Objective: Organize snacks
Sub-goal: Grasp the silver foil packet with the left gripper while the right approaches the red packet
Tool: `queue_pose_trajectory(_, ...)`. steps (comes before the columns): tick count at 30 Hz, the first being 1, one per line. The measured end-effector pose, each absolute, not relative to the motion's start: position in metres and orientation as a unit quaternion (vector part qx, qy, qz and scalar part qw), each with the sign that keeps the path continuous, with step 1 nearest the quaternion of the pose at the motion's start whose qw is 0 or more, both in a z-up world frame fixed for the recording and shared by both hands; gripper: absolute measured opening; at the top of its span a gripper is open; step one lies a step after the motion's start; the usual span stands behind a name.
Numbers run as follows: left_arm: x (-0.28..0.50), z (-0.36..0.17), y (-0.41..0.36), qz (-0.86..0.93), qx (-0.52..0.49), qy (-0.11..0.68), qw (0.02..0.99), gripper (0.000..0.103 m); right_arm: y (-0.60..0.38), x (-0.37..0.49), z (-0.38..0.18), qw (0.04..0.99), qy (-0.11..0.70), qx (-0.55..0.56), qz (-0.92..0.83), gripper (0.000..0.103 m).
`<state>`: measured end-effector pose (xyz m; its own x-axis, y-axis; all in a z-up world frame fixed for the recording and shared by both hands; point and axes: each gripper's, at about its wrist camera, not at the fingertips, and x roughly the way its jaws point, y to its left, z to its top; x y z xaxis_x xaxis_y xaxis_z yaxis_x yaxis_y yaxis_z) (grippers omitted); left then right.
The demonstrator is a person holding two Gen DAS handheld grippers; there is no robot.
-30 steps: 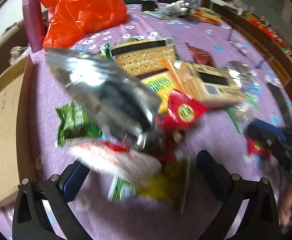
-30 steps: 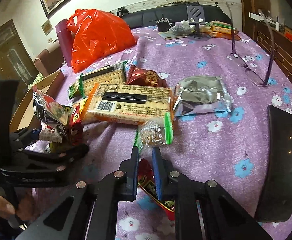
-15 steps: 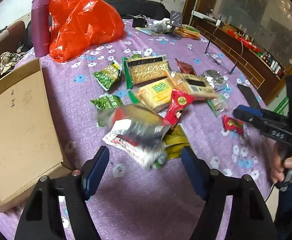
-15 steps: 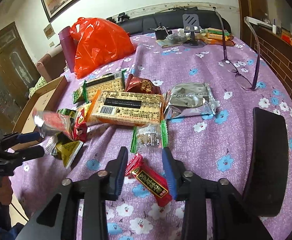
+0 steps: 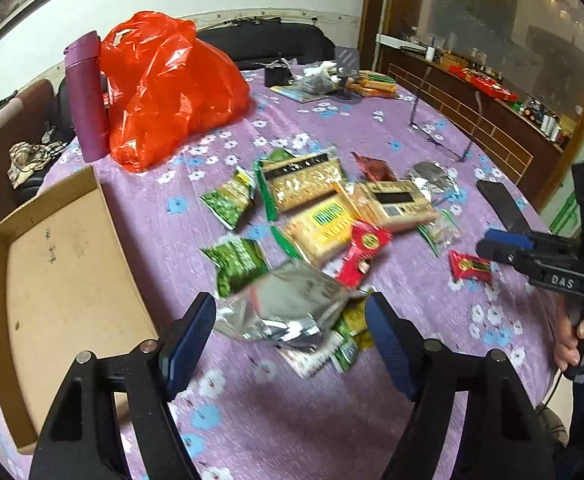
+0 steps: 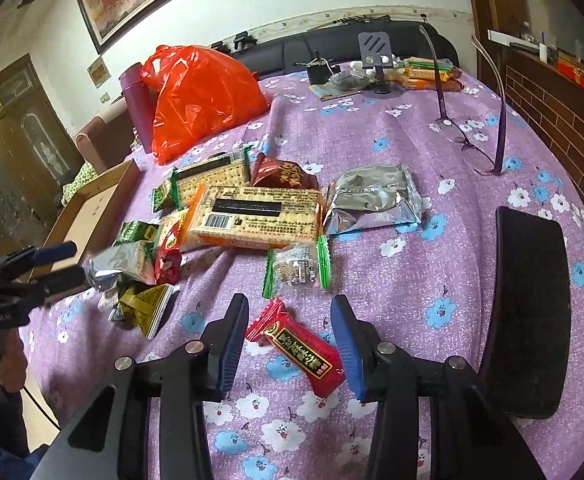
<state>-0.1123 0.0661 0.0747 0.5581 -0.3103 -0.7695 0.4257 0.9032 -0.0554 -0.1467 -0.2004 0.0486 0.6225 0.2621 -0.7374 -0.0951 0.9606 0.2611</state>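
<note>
A purple flowered tablecloth (image 5: 292, 420) covers the tabletop, and most of the snacks lie in a loose heap near its middle. The left gripper (image 5: 289, 326) hangs above the near edge of that heap with its jaws apart and widening; a crumpled silver packet (image 5: 287, 306) shows between the blue pads, blurred, and neither pad presses on it. In the right wrist view that packet lies on the heap just past the left gripper's fingertips. Under and beside it sit two green snack bags (image 5: 235, 264), an olive-yellow pouch (image 6: 147, 308) and a red sachet (image 5: 364, 252). Farther toward the middle lie three flat cracker packs (image 6: 255, 216), the orange-edged one with a barcode on top, with a dark red bag (image 6: 283, 174) behind it and a second silver packet (image 6: 372, 200) to its right. A small clear packet with green ends (image 6: 296, 268) lies just in front of the cracker packs. The right gripper (image 6: 289, 344) is low over the near edge of the cloth, jaws parted and opening, and a red candy bar wrapper (image 6: 300, 348) lies flat on the cloth between them, clear of both pads. An empty-looking cardboard tray (image 5: 59, 288) sits at the left edge of the tabletop. An orange plastic bag (image 5: 167, 88) and a purple bottle (image 5: 85, 96) stand at the far left corner, eyeglasses (image 6: 472, 148) lie toward the far right, and a black curved object (image 6: 528, 312) rests at the right edge.
</note>
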Motion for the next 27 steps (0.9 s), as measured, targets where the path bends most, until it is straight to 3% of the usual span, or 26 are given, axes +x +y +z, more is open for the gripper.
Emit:
queue_pose_trajectory(14,-0.081,0.032,0.044,-0.221,0.103,0.460,0.854,0.077,-0.198,-0.142,0.041,0.887,0.440,0.095,0.107,0.046)
queue_pose_trajectory(19,-0.084,0.026,0.041,-0.224,0.098,0.468,0.849,0.055,-0.193,-0.140,0.039,0.885,0.445,0.068,0.119,0.053)
queue_pose_trajectory(24,-0.079,0.023,0.034,-0.217,0.110,0.473,0.847,0.056,-0.192,-0.137,0.033,0.875,0.460,0.042,0.147,0.054)
queue_pose_trajectory(27,-0.075,0.022,0.031,-0.222,0.104,0.476,0.844,0.063,-0.190,-0.138,0.029,0.869,0.468,0.024,0.159,0.055)
